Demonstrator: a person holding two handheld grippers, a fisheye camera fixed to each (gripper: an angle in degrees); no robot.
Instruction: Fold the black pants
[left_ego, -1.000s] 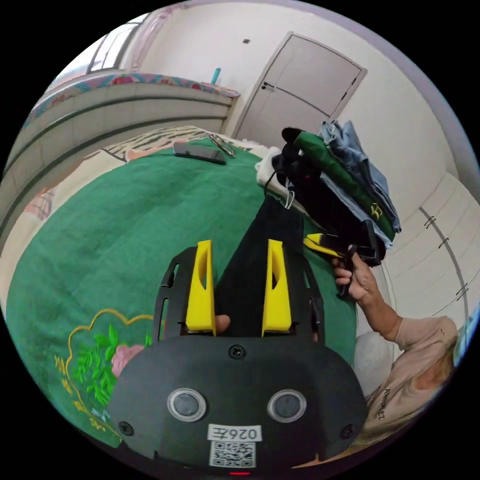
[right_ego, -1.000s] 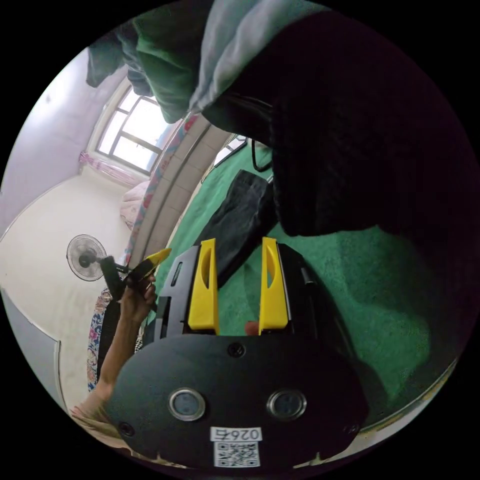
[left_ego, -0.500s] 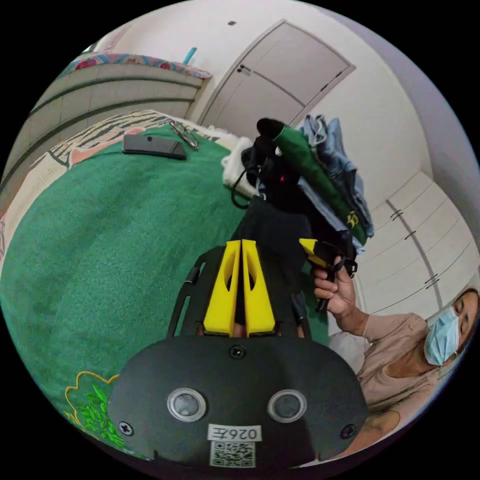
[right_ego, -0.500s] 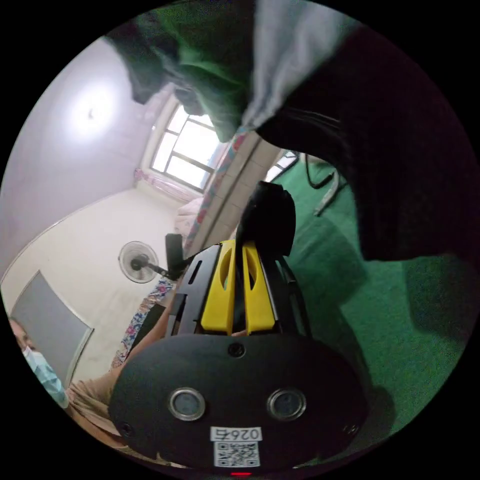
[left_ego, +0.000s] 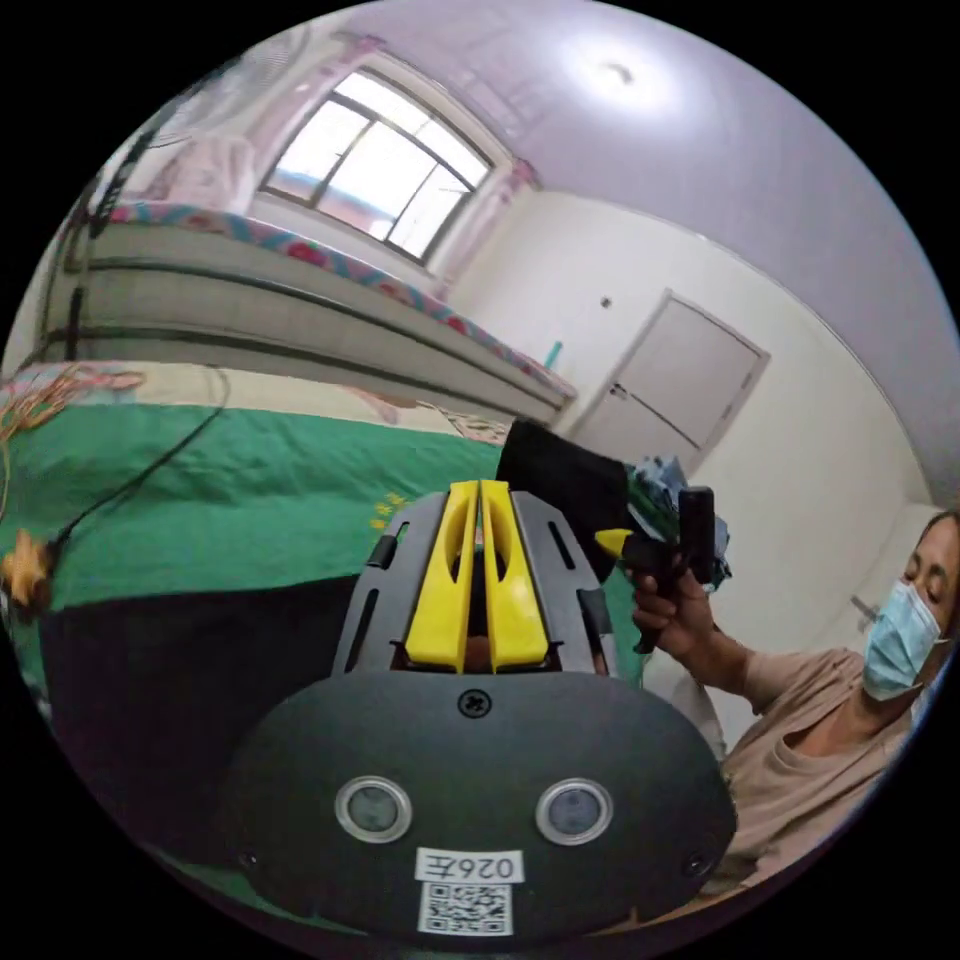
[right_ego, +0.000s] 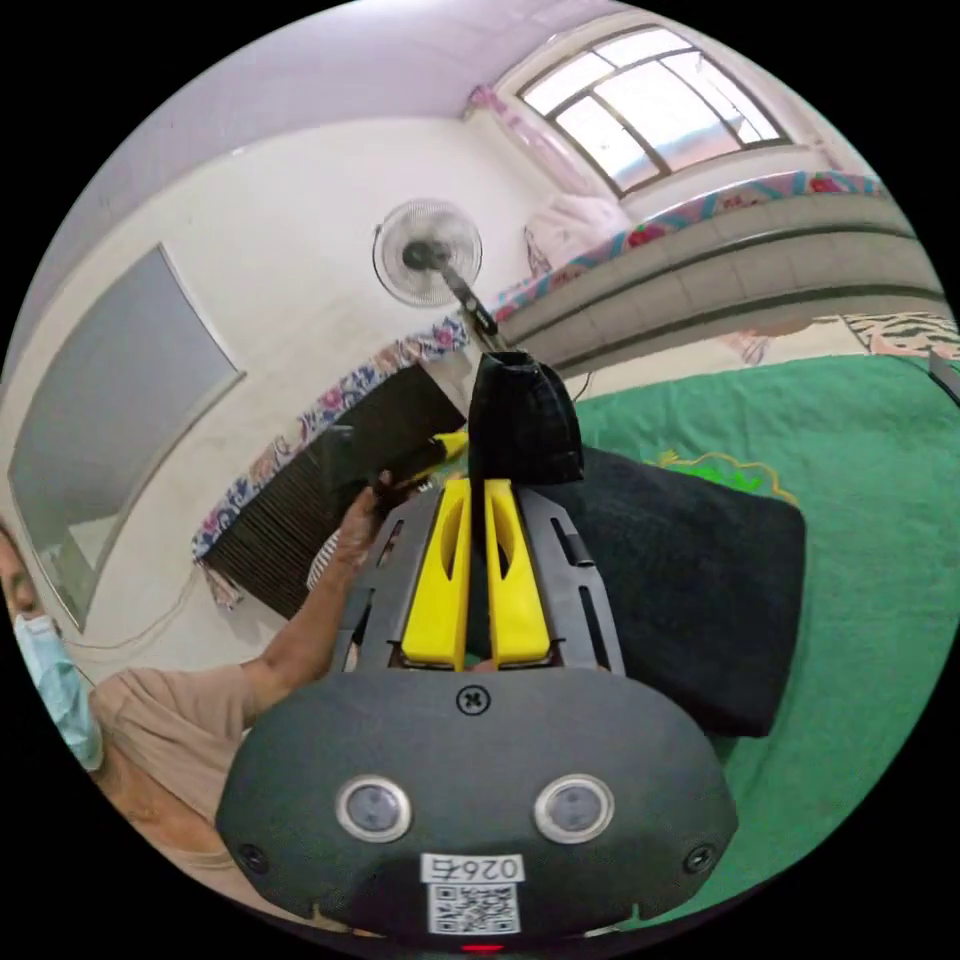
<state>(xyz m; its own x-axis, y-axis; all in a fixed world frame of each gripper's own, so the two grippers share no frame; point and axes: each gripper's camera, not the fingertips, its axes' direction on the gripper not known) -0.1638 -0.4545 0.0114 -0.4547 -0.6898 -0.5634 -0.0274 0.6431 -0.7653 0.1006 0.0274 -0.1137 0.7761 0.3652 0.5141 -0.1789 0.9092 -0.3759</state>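
Both grippers have closed and lifted one end of the black pants (right_ego: 690, 590) since a second ago.
One pair of pants, two grippers: left gripper (left_ego: 480, 490) and right gripper (right_ego: 480, 488) each clamp black cloth above the green blanket (right_ego: 880, 480).

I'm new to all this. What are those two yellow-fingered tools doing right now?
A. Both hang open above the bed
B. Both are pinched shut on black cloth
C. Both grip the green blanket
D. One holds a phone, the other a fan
B: the left gripper has its fingers closed on an end of the black pants, and the right gripper is likewise closed on a bunch of that cloth, above the green blanket.
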